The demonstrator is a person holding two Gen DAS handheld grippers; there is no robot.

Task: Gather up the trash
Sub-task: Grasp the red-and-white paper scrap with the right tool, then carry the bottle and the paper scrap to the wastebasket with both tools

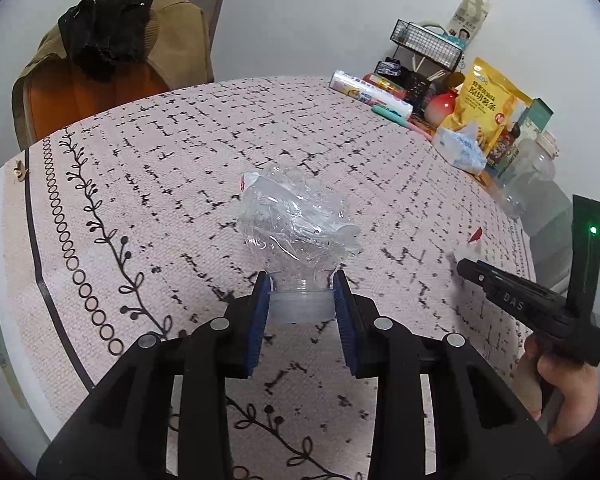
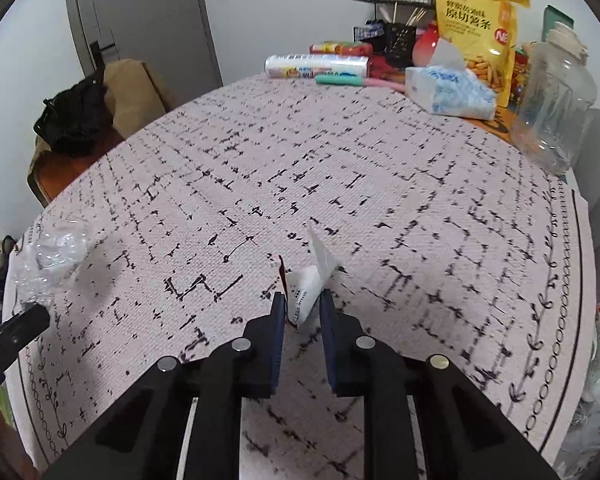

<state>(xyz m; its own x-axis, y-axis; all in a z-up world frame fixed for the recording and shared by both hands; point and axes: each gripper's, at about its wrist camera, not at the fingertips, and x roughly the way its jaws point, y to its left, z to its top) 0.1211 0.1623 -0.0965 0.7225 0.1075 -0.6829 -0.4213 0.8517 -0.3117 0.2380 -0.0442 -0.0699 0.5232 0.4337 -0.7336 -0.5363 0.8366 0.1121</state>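
Both jaws hold trash: left gripper (image 1: 301, 300) clamps the crushed bottle (image 1: 296, 220) by its neck, so it lifts clear. Right gripper (image 2: 303, 308) pinches the wrapper (image 2: 306, 290) near its edge.

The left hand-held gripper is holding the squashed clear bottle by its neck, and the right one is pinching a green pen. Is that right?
Not quite. The left hand-held gripper does hold the squashed clear bottle by its neck. The right hand-held gripper is pinching a small white wrapper, not a green pen, as the right wrist view shows. The green pen lies at the table's far edge.
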